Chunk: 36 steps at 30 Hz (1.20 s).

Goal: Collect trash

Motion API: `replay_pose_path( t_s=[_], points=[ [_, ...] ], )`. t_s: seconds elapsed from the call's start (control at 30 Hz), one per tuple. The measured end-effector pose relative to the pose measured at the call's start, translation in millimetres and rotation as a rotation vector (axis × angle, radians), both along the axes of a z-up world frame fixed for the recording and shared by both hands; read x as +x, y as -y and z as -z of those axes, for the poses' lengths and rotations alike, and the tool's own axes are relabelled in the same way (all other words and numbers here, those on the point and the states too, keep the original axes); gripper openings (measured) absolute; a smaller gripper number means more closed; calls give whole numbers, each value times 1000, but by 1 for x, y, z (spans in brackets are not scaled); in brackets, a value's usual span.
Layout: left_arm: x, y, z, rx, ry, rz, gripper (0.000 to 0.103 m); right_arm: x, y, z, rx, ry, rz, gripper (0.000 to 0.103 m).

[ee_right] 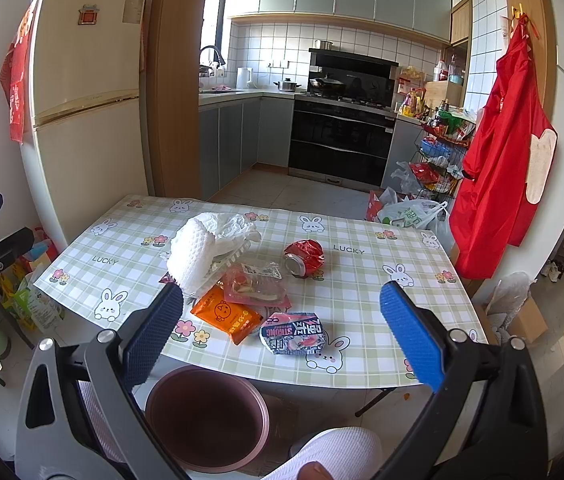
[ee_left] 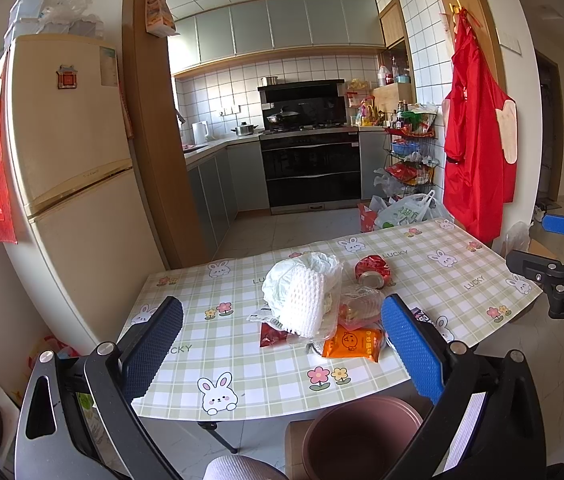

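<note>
Both grippers, left (ee_left: 282,344) and right (ee_right: 282,332), fingers wide and empty; foam net (ee_right: 194,256) light, squashy—pinch its middle; crushed can (ee_right: 304,258) stiff, slippery.

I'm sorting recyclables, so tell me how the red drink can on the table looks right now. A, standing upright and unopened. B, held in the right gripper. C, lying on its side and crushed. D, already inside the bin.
C: the red can lies dented on its side on the table, apart from the pile of wrappers; the bin sits below the table edge and both grippers are open and empty.
</note>
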State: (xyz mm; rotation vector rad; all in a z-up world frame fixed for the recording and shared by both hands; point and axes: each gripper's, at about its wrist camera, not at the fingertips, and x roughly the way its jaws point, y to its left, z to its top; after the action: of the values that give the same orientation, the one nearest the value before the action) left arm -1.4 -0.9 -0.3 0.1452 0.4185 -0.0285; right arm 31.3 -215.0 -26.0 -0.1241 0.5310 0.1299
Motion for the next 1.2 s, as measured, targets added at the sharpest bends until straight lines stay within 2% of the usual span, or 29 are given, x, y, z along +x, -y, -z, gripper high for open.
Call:
replay_pose_path(
  t_s=[1.2],
  points=[
    [1, 3, 2, 0, -2, -1, 98, 0, 1, 3, -1, -4, 1, 97]
  ],
)
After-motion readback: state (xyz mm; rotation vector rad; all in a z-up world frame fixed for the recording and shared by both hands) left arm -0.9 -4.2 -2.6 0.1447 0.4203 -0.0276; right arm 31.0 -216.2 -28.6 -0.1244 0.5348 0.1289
